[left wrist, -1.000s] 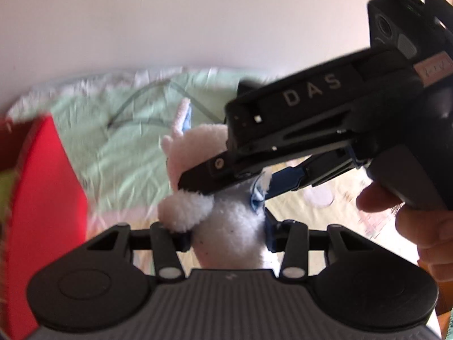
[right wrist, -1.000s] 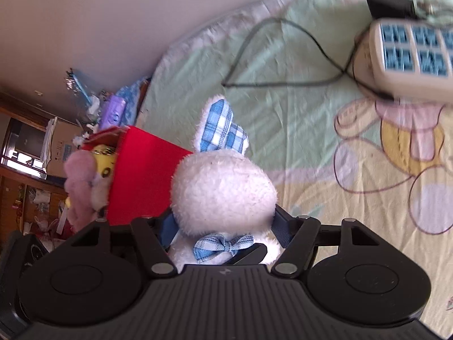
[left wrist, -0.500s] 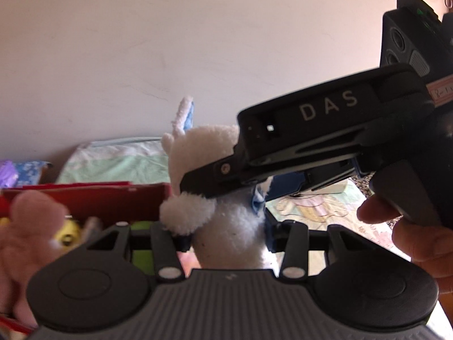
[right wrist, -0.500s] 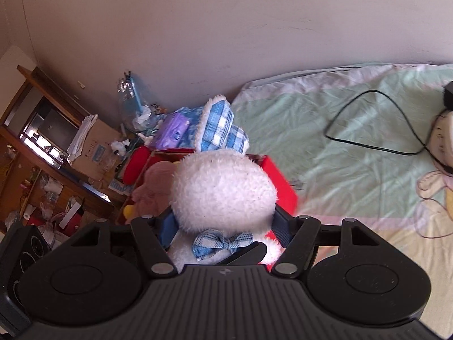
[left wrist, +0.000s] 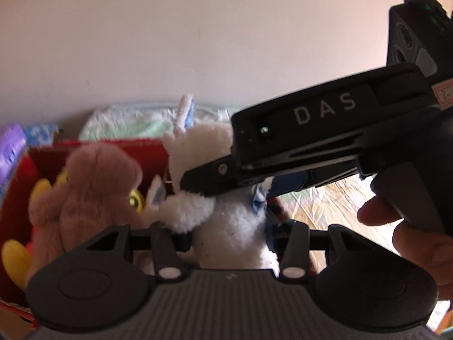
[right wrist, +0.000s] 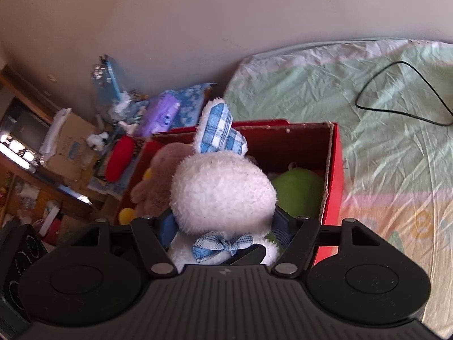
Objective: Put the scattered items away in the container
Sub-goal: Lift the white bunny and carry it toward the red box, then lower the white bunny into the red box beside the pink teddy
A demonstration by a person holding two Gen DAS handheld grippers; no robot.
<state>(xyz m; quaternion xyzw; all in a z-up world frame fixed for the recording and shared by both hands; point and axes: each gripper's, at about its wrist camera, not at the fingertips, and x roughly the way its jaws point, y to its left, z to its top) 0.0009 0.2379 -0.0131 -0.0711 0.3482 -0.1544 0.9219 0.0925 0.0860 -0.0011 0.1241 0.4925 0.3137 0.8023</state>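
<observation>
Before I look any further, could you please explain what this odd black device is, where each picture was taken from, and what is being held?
There is no robot here: a person holds a hand-held gripper in each hand, and each one carries a wide-angle camera looking along its two fingers. One picture comes from the left hand-held gripper, the other from the right hand-held gripper. Both are shut on the same white toy rabbit, which has blue checked ears and a bow. It hangs over an open red box standing on a bed sheet. Inside the box lie a pink soft toy and a green toy. A black cable lies on the sheet.
</observation>
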